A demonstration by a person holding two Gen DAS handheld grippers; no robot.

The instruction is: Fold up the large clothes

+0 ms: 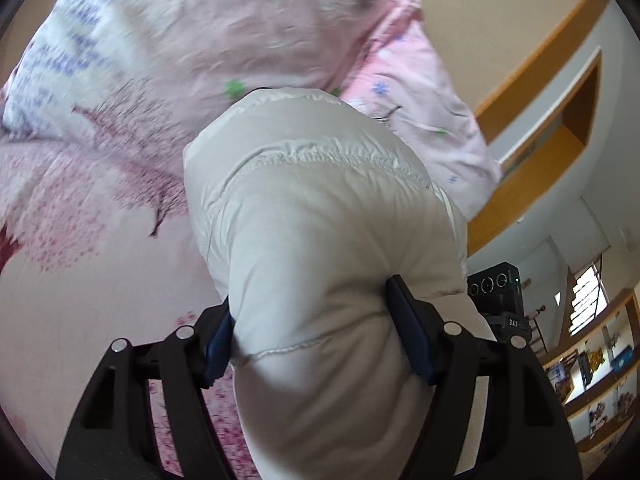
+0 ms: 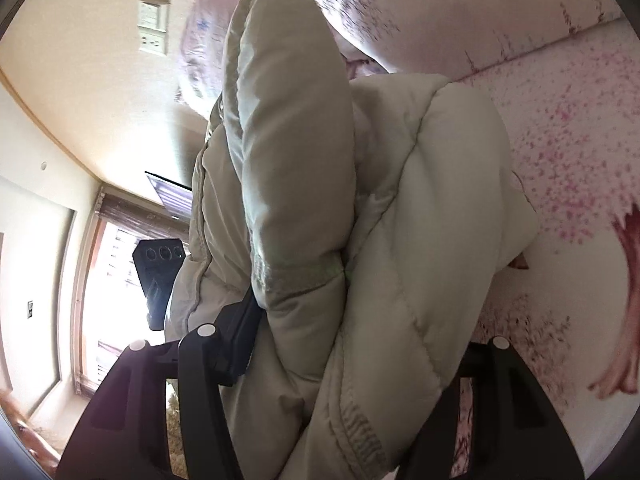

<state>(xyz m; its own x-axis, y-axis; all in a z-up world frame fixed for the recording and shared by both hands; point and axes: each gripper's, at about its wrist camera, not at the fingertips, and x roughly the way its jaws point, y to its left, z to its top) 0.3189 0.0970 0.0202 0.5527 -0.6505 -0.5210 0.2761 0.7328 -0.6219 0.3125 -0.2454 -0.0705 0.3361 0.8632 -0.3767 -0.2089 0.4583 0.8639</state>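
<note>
i've got the puffy white jacket bunched in both claws, lifted above the bed. my left claw is clamped on a thick padded fold, its blue pads pressing in from either side. my right claw squeezes a quilted part near a ribbed cuff; only its left pad shows, the right one is buried in fabric. beyond lies the pink blossom-print sheet, a rumpled duvet at the far end, and shelves on the right.
</note>
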